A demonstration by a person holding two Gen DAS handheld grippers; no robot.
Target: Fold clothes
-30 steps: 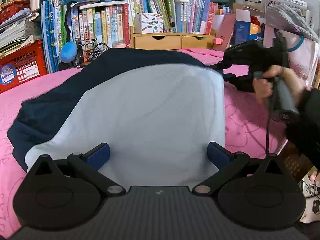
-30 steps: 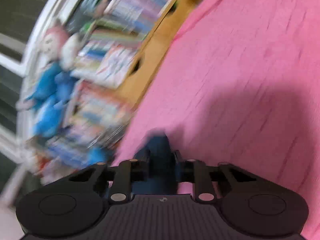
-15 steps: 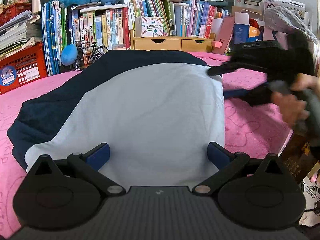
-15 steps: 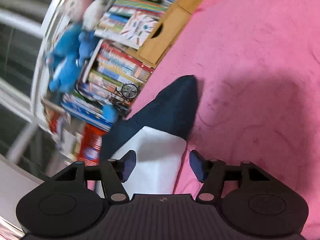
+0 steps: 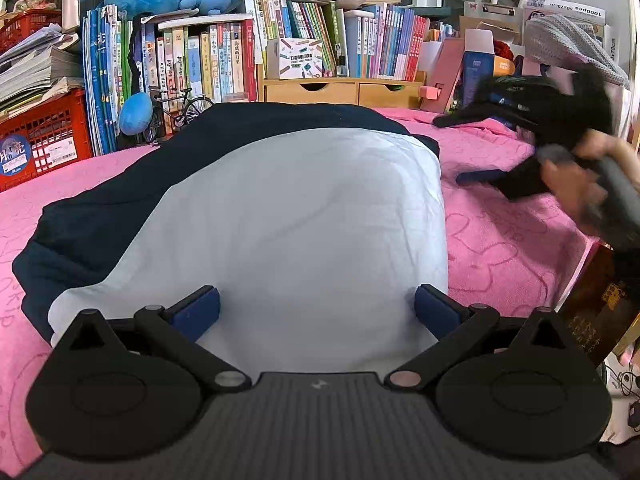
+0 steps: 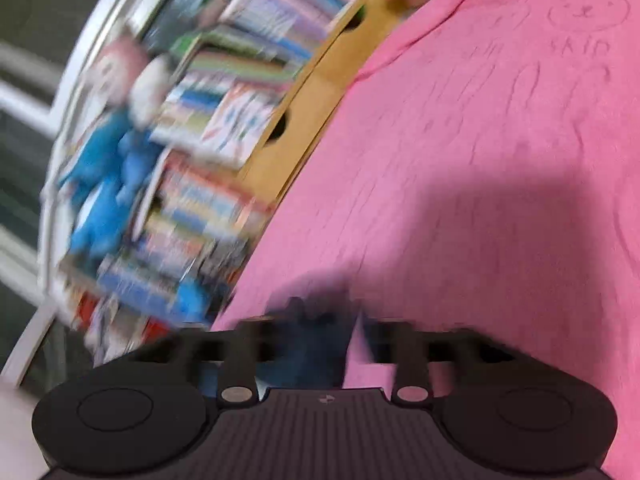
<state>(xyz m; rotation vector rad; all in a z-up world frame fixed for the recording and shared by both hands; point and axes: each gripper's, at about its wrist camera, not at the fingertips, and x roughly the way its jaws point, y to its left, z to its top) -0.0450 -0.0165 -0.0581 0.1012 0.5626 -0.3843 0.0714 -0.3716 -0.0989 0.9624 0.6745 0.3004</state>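
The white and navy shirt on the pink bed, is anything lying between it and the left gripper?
Nothing visible does. The left gripper hangs with its jaws wide open directly over the near edge of the shirt, which lies flat on the pink blanket. Only bare cloth shows between the jaws.

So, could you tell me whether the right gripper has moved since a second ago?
Yes. In the left wrist view the right gripper, its jaws just opened, has drawn rightward off the garment, away from the wooden drawers.
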